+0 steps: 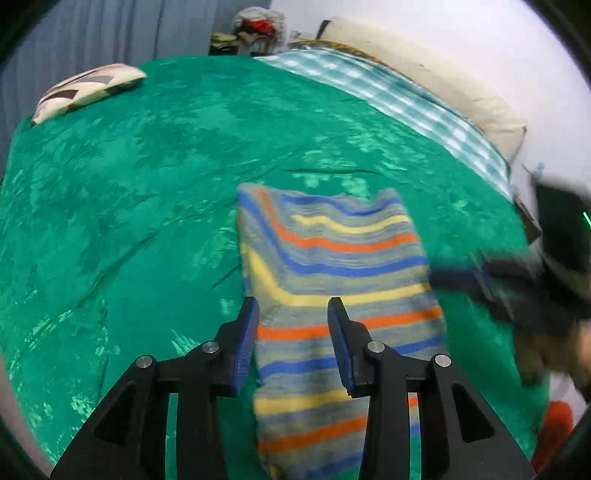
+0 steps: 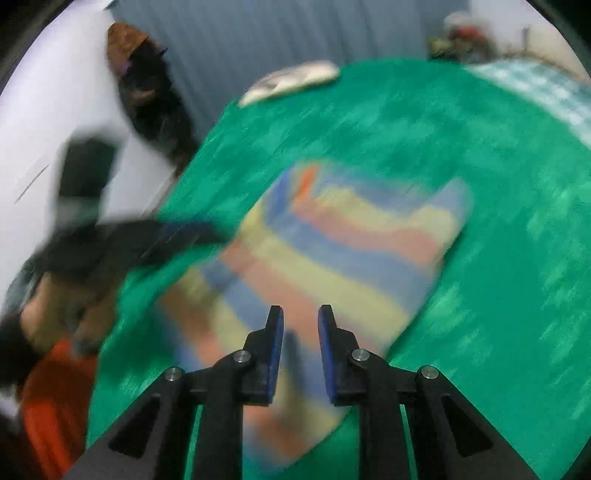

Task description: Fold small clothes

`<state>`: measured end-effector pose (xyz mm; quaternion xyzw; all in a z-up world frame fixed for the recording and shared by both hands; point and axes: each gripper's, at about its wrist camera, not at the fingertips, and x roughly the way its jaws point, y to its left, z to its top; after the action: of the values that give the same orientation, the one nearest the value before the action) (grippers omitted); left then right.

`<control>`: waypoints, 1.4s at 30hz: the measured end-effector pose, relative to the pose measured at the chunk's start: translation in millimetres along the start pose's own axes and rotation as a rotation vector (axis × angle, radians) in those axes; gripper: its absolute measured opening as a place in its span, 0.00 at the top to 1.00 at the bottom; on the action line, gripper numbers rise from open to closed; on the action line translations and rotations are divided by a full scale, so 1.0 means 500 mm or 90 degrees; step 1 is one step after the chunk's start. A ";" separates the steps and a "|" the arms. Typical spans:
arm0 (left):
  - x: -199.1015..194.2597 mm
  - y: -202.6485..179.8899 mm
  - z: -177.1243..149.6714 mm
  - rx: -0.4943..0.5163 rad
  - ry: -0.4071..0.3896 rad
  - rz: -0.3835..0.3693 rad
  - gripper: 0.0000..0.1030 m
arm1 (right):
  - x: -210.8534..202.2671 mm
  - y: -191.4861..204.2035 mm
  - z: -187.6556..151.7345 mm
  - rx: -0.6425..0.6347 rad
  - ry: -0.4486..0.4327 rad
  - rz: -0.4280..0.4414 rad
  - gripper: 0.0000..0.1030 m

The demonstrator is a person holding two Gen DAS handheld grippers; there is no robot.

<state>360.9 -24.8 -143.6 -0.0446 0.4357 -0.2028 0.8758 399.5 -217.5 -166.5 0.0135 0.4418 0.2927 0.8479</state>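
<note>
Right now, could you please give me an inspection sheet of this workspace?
Surface: green bedspread, wrinkled, with a checked sheet along its far edge.
Job's things: striped garment lying flat on the bedspread, apparently folded over.
Clutter: patterned pillow at the far corner; pile of clothes beyond the bed.
Grippers: left gripper open over the garment's near end, nothing between the jaws; right gripper open above the garment, blurred.
Cables: nothing seen.
Surroundings: grey curtain, white wall, long cream bolster against the wall.
</note>
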 end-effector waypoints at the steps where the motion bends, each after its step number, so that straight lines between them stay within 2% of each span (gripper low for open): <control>1: 0.001 -0.003 -0.008 0.002 0.003 -0.004 0.62 | 0.009 -0.026 0.031 0.011 -0.008 -0.021 0.80; 4: 0.044 0.003 -0.047 0.020 0.044 0.029 0.57 | 0.078 -0.105 0.083 0.057 0.016 -0.065 0.80; 5: 0.066 0.004 -0.070 0.039 0.071 0.060 0.55 | 0.114 -0.130 0.084 0.078 0.046 -0.070 0.81; 6: 0.073 0.006 -0.084 0.044 0.079 0.066 0.51 | 0.152 -0.150 0.074 0.104 0.085 -0.062 0.81; 7: 0.069 0.010 -0.094 0.040 0.070 0.064 0.51 | 0.162 -0.158 0.068 0.115 0.079 -0.063 0.82; 9: 0.048 0.014 -0.097 0.020 0.063 0.072 0.47 | 0.140 -0.142 0.070 0.109 0.056 -0.076 0.81; 13: -0.008 0.006 -0.105 -0.005 0.034 0.064 0.44 | 0.036 -0.066 0.059 0.043 0.002 -0.094 0.81; 16: -0.010 -0.012 -0.123 0.009 0.043 0.086 0.40 | -0.037 0.009 -0.001 0.013 -0.006 -0.059 0.81; 18: 0.015 -0.001 -0.145 0.000 0.077 0.129 0.38 | -0.040 0.045 -0.063 0.024 0.014 -0.020 0.81; 19: 0.023 0.011 -0.153 -0.015 0.086 0.134 0.36 | -0.024 0.057 -0.091 0.030 0.037 -0.012 0.81; 20: 0.019 0.018 -0.158 -0.024 0.086 0.134 0.34 | -0.002 0.066 -0.126 0.034 0.073 -0.012 0.80; 21: 0.008 0.020 -0.161 -0.033 0.088 0.140 0.32 | 0.022 0.071 -0.163 0.038 0.107 -0.033 0.80; 22: -0.015 0.020 -0.164 -0.045 0.085 0.151 0.30 | 0.019 0.074 -0.187 0.048 0.097 -0.055 0.80; 23: -0.034 0.017 -0.167 -0.051 0.078 0.158 0.24 | 0.000 0.079 -0.197 0.066 0.071 -0.067 0.78; 24: -0.055 0.012 -0.172 -0.052 0.067 0.166 0.17 | -0.020 0.085 -0.201 0.089 0.063 -0.079 0.64; 25: -0.072 0.009 -0.175 -0.051 0.056 0.175 0.14 | -0.044 0.093 -0.208 0.114 0.057 -0.091 0.40; 27: -0.099 -0.002 -0.182 -0.043 0.040 0.191 0.12 | -0.098 0.110 -0.222 0.149 0.010 -0.101 0.27; 28: -0.107 -0.008 -0.185 -0.039 0.038 0.196 0.12 | -0.122 0.122 -0.228 0.151 -0.010 -0.105 0.27; 32: -0.134 -0.019 -0.189 -0.036 0.030 0.210 0.12 | -0.163 0.171 -0.253 0.134 -0.012 -0.120 0.27; 39: -0.179 -0.038 -0.193 -0.013 0.009 0.225 0.12 | -0.179 0.215 -0.294 0.144 0.000 -0.118 0.27; 42: -0.181 -0.035 -0.197 -0.003 0.014 0.220 0.11 | -0.173 0.225 -0.311 0.141 0.009 -0.115 0.27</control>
<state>229.8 4.6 -132.5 0.0309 0.4469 -0.0487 0.8927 189.6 -205.0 -165.4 0.0649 0.4765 0.1647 0.8612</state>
